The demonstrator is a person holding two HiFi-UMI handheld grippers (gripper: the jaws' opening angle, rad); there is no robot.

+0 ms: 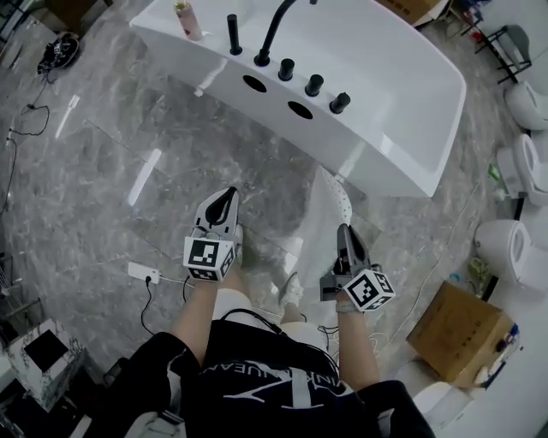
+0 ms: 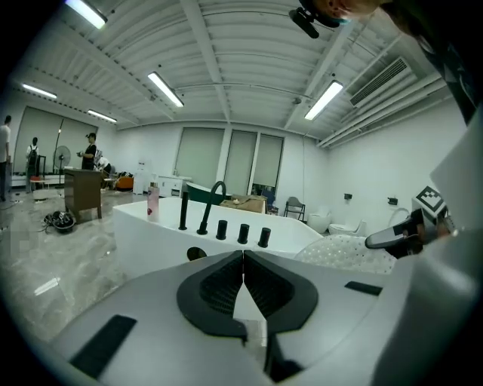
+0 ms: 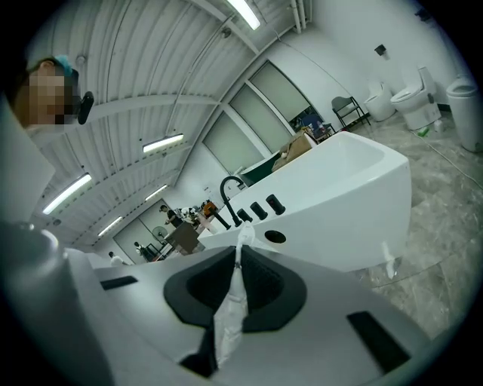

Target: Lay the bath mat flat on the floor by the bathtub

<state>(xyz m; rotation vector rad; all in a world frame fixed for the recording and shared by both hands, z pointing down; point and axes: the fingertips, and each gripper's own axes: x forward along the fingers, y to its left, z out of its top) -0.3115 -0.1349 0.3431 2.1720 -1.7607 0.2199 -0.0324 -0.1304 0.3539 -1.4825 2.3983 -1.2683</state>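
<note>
The bath mat [image 1: 332, 205] is white with small dots and hangs off the floor in front of the white bathtub [image 1: 377, 128]. My right gripper [image 1: 343, 229] is shut on its edge, and a strip of mat [image 3: 230, 309] runs down between the jaws of the right gripper [image 3: 238, 252]. To its left at about the same height, my left gripper [image 1: 229, 193] is also shut, with a thin white piece of mat [image 2: 245, 301] pinched in the closed jaws of the left gripper [image 2: 243, 260]. In the left gripper view the dotted mat [image 2: 343, 249] bulges at the right.
A black faucet [image 1: 274, 34] with knobs and a pink bottle [image 1: 187, 19] stand on the tub's rim. Toilets [image 1: 522, 248] and a cardboard box [image 1: 458, 329] are at the right. A white power strip [image 1: 143, 273] with its cable lies on the grey marble floor at the left.
</note>
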